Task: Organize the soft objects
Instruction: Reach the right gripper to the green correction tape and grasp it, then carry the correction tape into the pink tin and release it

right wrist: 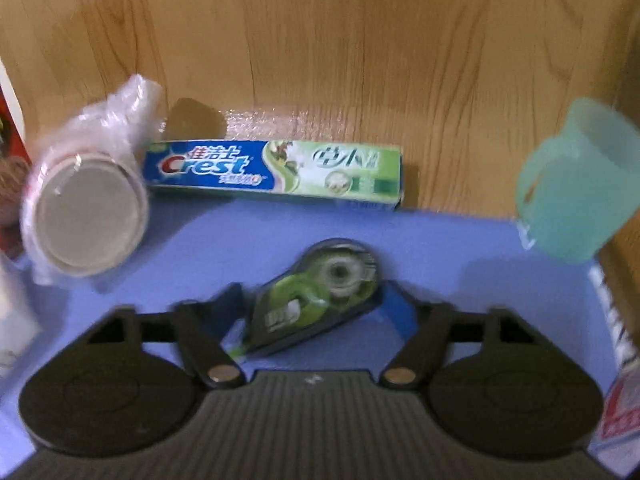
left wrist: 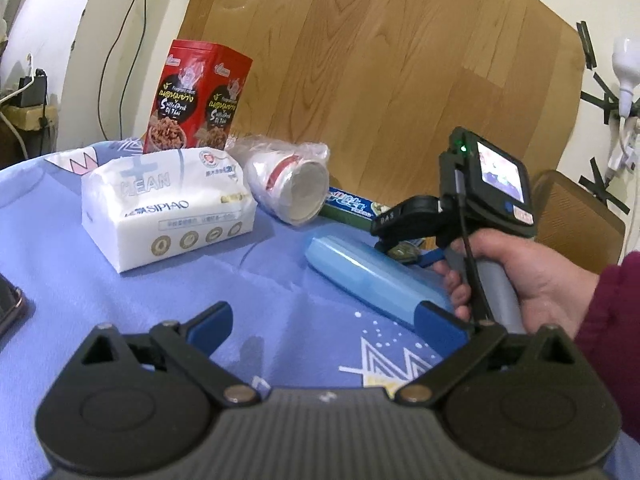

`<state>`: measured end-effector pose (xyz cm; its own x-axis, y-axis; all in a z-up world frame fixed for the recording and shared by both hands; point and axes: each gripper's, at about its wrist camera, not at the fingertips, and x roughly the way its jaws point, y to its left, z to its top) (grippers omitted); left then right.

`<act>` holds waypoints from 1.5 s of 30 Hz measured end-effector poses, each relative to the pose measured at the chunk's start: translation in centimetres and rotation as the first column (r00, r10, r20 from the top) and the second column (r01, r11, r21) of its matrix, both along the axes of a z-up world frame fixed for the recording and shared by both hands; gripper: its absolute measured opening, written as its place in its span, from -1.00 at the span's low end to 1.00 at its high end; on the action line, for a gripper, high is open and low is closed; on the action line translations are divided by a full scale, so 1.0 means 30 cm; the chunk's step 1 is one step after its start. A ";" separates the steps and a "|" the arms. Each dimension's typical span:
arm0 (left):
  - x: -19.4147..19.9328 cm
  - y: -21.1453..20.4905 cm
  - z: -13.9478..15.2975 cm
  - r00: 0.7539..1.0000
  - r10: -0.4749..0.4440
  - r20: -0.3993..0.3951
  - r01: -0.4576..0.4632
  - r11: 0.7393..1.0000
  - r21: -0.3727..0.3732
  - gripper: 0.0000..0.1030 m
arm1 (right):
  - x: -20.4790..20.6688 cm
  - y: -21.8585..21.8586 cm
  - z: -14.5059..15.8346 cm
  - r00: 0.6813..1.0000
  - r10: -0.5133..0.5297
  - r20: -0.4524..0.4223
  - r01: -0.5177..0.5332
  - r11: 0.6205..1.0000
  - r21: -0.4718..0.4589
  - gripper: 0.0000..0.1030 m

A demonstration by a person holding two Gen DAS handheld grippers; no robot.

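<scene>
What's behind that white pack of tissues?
Behind the white tissue pack, a red snack box stands upright. The pack covers its bottom edge, so whether anything else lies there is hidden.

Right wrist view motion-blurred. Translucent teal plastic cup (right wrist: 576, 184) smeared, right of green-blue Crest toothpaste box (right wrist: 276, 170). Red-white packet (right wrist: 620, 408) cut by right edge, lettering unreadable. Dark flat device (left wrist: 10, 308) cut by left edge.

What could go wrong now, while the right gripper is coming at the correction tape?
1. The correction tape lies slanted between the open fingers of the right gripper; closing may twist or squirt it out.
2. The toothpaste box lies at the table's far edge; a push forward might drop it.
3. The cup stack lies on its side and might roll if bumped.
</scene>
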<state>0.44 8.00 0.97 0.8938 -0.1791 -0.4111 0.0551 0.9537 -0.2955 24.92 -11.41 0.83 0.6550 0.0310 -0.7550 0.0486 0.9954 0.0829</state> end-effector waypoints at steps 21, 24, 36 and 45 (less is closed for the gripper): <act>0.018 -0.031 -0.007 0.991 -0.132 -0.038 0.133 0.991 0.013 0.89 | -0.881 -0.270 0.187 0.936 0.228 0.267 -0.262 0.960 0.099 -0.24; 0.004 -0.087 -0.008 0.968 -0.231 -0.095 0.229 0.973 -0.034 0.81 | -0.998 -0.277 0.136 0.940 0.211 0.268 -0.237 0.969 0.065 -0.24; -0.057 -0.403 -0.018 0.809 -0.527 -0.261 0.489 0.849 -0.199 0.74 | -1.118 -0.327 0.045 0.952 0.216 0.218 -0.238 0.968 0.077 0.10; -0.056 -0.557 0.031 0.786 -0.570 -0.241 0.549 0.822 -0.152 0.44 | -1.155 -0.349 0.032 0.921 0.222 0.319 -0.240 0.971 0.018 -0.22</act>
